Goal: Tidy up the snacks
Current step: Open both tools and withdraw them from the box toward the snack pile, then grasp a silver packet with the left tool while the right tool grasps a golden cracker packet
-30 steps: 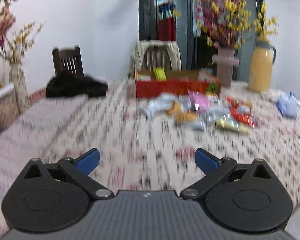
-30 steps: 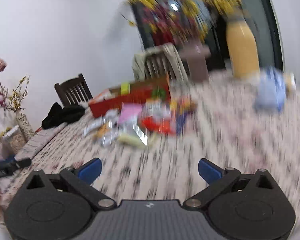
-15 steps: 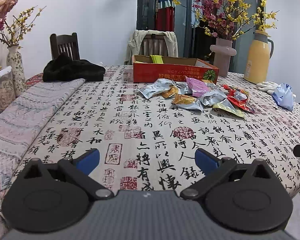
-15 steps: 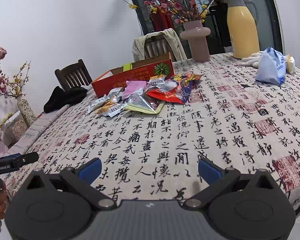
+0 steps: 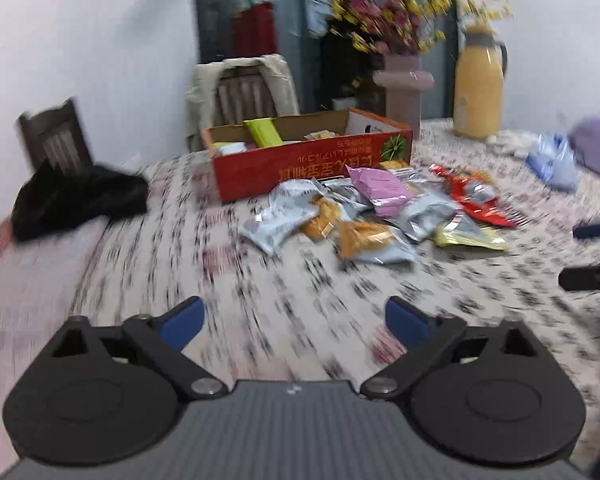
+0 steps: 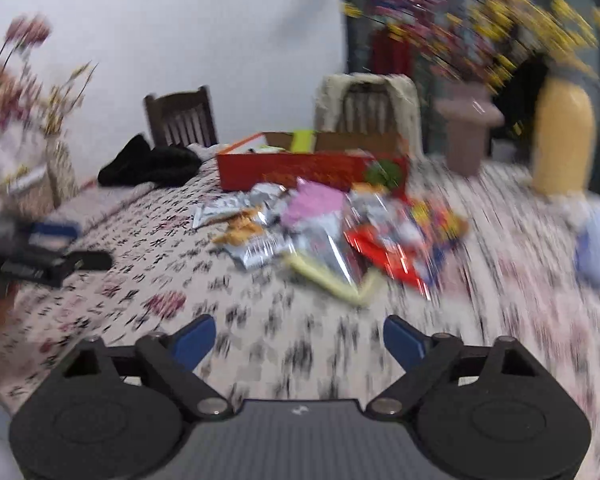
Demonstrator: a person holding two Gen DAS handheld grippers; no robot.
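A heap of snack packets (image 5: 376, 212) in silver, orange, pink, yellow and red lies on the calligraphy tablecloth in front of a red cardboard box (image 5: 312, 160) that holds a few items. The same snack packets (image 6: 332, 232) and red box (image 6: 312, 164) show in the right wrist view. My left gripper (image 5: 294, 318) hovers over bare cloth short of the heap, jaws wide but closing, nothing between them. My right gripper (image 6: 298, 338) is likewise short of the heap, jaws closing on nothing. Each gripper appears at the edge of the other's view: the right gripper (image 5: 588, 276), the left gripper (image 6: 40, 256).
A pink vase (image 5: 404, 92) with flowers and a yellow thermos (image 5: 480, 96) stand behind the box. A black garment (image 5: 76, 200) lies at the left, a blue bag (image 5: 552, 160) at the right. Two chairs (image 6: 180, 120) stand at the far side; another vase (image 6: 60, 168) at left.
Both grippers have swung in over the table toward the snack heap, which looks nearer. Both views have rolled and blurred, and the blue pads stand slightly closer together.
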